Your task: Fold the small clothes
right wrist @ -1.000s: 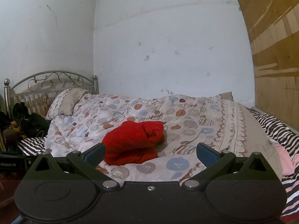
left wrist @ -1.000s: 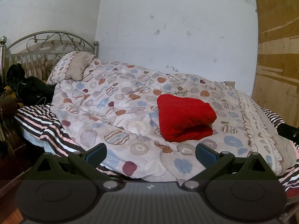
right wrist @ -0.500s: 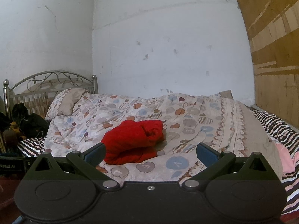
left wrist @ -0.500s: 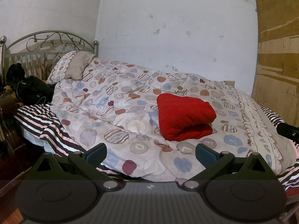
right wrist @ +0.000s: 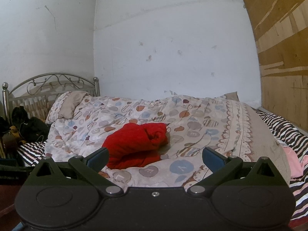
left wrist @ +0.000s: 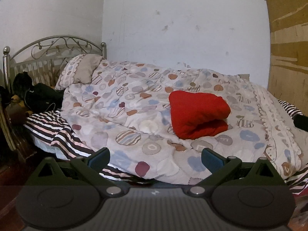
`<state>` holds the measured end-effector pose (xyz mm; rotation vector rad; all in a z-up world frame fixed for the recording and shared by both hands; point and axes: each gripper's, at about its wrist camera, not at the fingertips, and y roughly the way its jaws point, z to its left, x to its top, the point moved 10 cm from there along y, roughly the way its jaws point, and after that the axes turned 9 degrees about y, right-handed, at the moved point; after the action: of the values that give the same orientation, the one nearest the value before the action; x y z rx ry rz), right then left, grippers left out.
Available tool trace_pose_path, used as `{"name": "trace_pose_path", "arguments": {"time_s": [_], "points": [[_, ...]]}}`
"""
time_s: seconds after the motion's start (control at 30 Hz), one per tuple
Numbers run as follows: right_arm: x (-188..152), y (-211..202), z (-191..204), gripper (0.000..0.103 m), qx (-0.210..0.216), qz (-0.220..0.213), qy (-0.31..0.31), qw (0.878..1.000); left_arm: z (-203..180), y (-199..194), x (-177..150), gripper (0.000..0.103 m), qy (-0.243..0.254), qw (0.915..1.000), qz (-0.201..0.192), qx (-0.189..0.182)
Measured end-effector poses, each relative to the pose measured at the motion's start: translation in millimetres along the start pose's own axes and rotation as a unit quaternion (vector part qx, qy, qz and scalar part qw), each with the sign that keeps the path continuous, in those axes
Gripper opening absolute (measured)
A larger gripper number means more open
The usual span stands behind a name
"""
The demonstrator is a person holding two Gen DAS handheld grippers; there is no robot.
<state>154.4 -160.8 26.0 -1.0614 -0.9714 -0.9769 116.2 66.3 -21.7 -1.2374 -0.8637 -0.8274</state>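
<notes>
A red garment (left wrist: 198, 113) lies folded into a thick bundle on the patterned quilt (left wrist: 134, 115); it also shows in the right wrist view (right wrist: 136, 146). My left gripper (left wrist: 155, 158) is open and empty, held back from the bed's near edge, with the bundle ahead and to the right. My right gripper (right wrist: 156, 156) is open and empty, also short of the bundle, which lies just beyond its left finger (right wrist: 98, 157).
A metal headboard (left wrist: 52, 46) and a pillow (left wrist: 80, 71) stand at the left. Dark clothes (left wrist: 36, 94) are piled by the headboard. A striped sheet (right wrist: 279, 127) and pink cloth (right wrist: 294, 161) lie at the right. A wooden board (right wrist: 279, 48) leans on the right wall.
Both views have shifted only slightly; the right gripper has tilted up a little. The red bundle has not moved and both grippers stay open.
</notes>
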Motion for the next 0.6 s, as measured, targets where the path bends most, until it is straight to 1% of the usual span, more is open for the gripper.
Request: {"name": "trace_pose_path", "arguments": {"time_s": [0.6], "points": [[-1.7, 1.1, -1.1, 0.103, -0.005, 0.000, 0.003, 1.000, -3.6, -1.1, 0.7, 0.103, 0.004, 1.0000, 0.003, -0.003]]}}
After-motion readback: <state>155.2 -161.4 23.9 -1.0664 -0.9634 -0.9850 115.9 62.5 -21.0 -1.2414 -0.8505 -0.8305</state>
